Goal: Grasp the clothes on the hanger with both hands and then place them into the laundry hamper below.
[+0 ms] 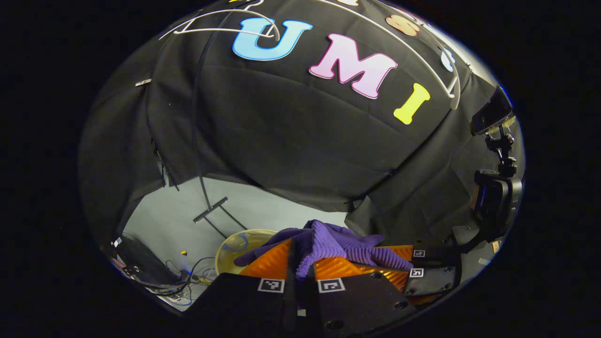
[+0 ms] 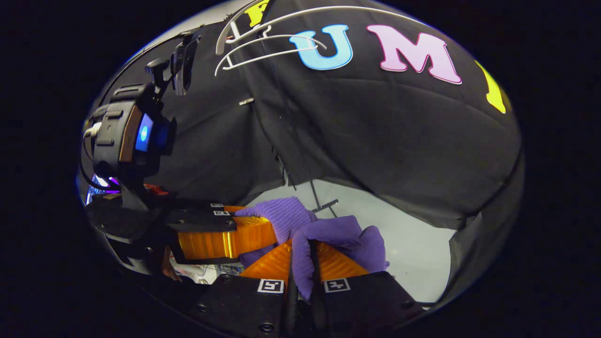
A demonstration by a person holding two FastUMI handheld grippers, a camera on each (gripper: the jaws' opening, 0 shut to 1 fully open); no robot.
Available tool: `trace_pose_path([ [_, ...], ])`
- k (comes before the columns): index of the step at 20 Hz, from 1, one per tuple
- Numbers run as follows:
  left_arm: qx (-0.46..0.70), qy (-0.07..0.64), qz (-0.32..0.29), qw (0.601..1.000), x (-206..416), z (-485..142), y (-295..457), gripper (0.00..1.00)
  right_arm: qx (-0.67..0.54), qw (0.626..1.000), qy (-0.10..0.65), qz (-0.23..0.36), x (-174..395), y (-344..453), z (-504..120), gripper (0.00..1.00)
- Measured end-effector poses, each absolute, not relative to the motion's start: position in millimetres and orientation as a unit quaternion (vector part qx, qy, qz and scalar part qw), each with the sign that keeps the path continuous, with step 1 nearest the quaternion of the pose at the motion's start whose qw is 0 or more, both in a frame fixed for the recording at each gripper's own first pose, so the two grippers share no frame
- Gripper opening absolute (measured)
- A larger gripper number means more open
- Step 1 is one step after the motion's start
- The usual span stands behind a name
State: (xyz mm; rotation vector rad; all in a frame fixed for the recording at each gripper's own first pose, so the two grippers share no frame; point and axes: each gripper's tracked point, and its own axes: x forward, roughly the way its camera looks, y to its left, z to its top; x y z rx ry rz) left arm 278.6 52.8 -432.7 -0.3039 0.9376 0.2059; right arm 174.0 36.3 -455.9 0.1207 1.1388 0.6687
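Between my two grippers hangs the purple garment [image 1: 328, 244], a ribbed knit bunched up and carried in the air well above the pale floor [image 1: 263, 211]. My left gripper [image 1: 300, 270] has its orange fingers [image 1: 270, 263] pressed together with a fold of the cloth pinched in the seam, and the right gripper [image 2: 300, 270] is clamped the same way on another fold, the fabric spilling over its fingertips.

I judge the piece light and entirely limp: it will sag, drape and stretch rather than hold any shape, and the knit gives enough grip that it should not slide out of the pads. The risk is a loose tail catching on something, or one pinch holding only a thin edge. Thick gathered folds are the best places to hold, which is roughly where both pinches sit now.

From the left gripper view I can see the laundry hamper [image 1: 237, 249], a round pale rim on the floor low and to the left of the cloth, partly hidden behind my fingers, with cables [image 1: 188, 277] near it. That view also catches the right gripper off to the right side. From the right gripper view I get the white hangers [image 2: 267, 44] up on the rail, bare, and the left gripper's body with its fingers closed on the knit.
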Motion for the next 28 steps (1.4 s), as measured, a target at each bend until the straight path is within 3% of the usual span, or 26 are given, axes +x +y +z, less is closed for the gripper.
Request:
trace_pose_path([
  [5,-0.173,0.498,0.110,0.842,260.6,-454.9,48.7,0.12,0.012,0.765,0.564,0.312,152.7,40.4,-475.8,0.16],
  [12,-0.167,0.502,0.123,0.840,255.1,-463.6,50.9,0.09,-0.004,0.758,0.584,0.290,150.5,27.8,-481.2,0.14],
  [16,-0.170,0.485,0.158,0.843,251.0,-459.8,75.5,0.99,-0.037,0.771,0.571,0.279,161.8,9.9,-480.9,0.77],
  [17,-0.164,0.484,0.166,0.843,248.0,-456.1,79.6,0.99,-0.053,0.774,0.568,0.276,165.7,3.3,-482.3,0.91],
  [18,-0.160,0.487,0.170,0.842,245.5,-457.9,82.0,0.96,-0.059,0.775,0.566,0.276,165.6,0.9,-485.2,0.97],
  [19,-0.157,0.487,0.175,0.841,243.4,-457.4,86.3,0.92,-0.057,0.775,0.565,0.278,165.9,2.7,-482.2,0.97],
  [20,-0.155,0.486,0.178,0.842,241.6,-455.6,90.0,0.96,-0.052,0.777,0.562,0.278,166.6,5.3,-480.3,0.98],
  [24,-0.141,0.459,0.180,0.858,245.4,-439.6,95.9,0.92,-0.045,0.788,0.548,0.275,177.4,10.4,-472.7,0.97],
  [28,-0.130,0.428,0.156,0.881,259.2,-415.3,95.2,0.96,-0.034,0.804,0.530,0.267,191.0,13.3,-456.7,0.97],
])
